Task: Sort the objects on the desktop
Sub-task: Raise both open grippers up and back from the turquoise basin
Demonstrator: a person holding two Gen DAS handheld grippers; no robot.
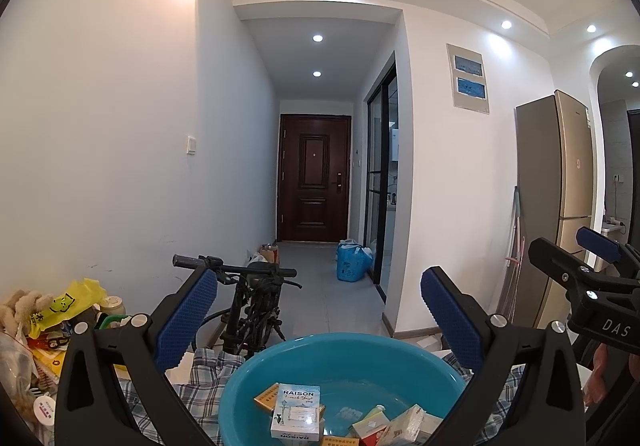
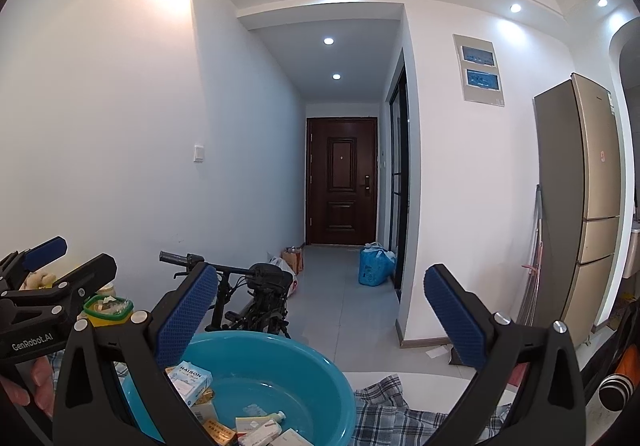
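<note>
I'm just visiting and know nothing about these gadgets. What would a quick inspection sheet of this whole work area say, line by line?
Surface: table under a blue-and-white checked cloth.
Job's things: round turquoise plastic basin holding small boxes, among them a white-and-blue carton marked RAISON.
Clutter: at the left edge of the left wrist view, a yellow plastic bag, a beige plush toy and packets.
Grippers: left gripper and right gripper both raised over the basin, jaws wide apart, holding nothing.
Cables: nothing seen on the table.
Surroundings: black bicycle behind the table, dark brown door at the hallway's end, gold refrigerator, blue bag on the floor.
</note>
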